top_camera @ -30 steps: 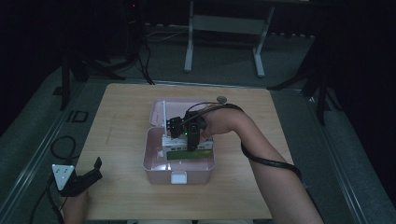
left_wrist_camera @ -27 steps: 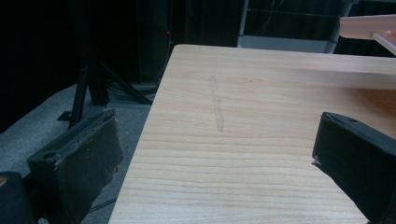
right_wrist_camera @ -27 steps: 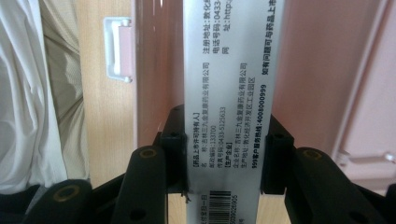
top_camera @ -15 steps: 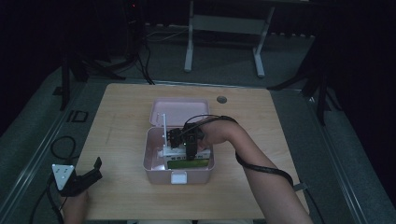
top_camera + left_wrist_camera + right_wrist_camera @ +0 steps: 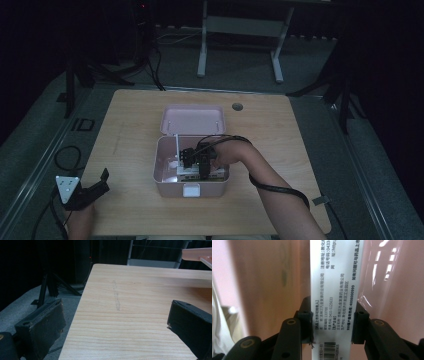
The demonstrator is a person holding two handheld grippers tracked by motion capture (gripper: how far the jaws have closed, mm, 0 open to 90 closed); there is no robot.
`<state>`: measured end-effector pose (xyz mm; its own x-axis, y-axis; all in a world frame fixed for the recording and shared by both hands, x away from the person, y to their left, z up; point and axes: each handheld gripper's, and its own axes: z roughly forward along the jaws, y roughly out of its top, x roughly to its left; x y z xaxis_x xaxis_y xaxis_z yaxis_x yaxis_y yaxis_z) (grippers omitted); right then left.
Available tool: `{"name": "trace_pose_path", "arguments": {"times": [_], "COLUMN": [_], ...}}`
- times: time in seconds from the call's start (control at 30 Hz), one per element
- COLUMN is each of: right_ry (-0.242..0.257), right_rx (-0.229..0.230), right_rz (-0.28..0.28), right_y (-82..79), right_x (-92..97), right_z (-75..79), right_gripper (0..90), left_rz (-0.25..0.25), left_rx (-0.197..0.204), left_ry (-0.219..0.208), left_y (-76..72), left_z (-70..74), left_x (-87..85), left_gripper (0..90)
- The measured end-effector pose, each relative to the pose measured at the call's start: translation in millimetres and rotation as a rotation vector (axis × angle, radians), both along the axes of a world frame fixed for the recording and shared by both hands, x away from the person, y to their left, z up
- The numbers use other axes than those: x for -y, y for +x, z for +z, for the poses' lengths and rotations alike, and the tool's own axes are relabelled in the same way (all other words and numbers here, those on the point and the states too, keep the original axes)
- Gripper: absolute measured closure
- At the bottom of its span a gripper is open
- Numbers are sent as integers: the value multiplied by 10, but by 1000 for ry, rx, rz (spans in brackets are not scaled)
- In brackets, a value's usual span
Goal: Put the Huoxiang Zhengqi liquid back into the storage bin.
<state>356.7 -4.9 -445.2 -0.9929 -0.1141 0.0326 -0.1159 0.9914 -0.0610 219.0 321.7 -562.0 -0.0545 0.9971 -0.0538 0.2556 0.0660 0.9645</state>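
A pink box (image 5: 166,188) stands open mid-table, its lid (image 5: 192,120) tipped back. My right gripper (image 5: 192,165) reaches down into it, shut on a white carton (image 5: 186,173) with black print. In the right gripper view the jaws of my right gripper (image 5: 332,323) clamp the narrow sides of the carton (image 5: 332,285), and the pink inner wall (image 5: 269,277) is close behind. My left gripper (image 5: 97,182) rests at the table's front left corner. In the left gripper view my left gripper (image 5: 115,312) stands open over bare wood with nothing between its fingers.
A thin white piece (image 5: 176,145) stands upright at the box's left inside. A round cable hole (image 5: 237,106) sits in the table (image 5: 300,150) behind the box. Beyond the far edge is a metal stand (image 5: 240,30). Cables (image 5: 65,155) lie on the floor at left.
My right hand has sunk with the carton from above the box down into it. The left gripper has stayed where it was.
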Motion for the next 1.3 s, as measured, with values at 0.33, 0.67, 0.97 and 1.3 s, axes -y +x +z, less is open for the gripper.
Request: {"name": "trace_pose_path", "arguments": {"times": [0.33,0.67,0.97,1.3], "right_ry": [-7,-3,14,76], "right_rx": [1,6,17,72], "right_rz": [-12,-28,-22,-51], "right_y": [-15,7,1,-3], "right_x": [10,17,76,303], "right_z": [-153,-112,203,646], "right_gripper": [619,559,545,459], "left_rz": [0,2,1,2], "left_rx": [-1,-1,-1,-2], "left_ry": [0,-1,-1,-1], "left_y": [2,1,2,1], "left_z": [0,0,0,1], "left_x": [0,-1,-2,-1], "left_gripper": [14,13,13,13]}}
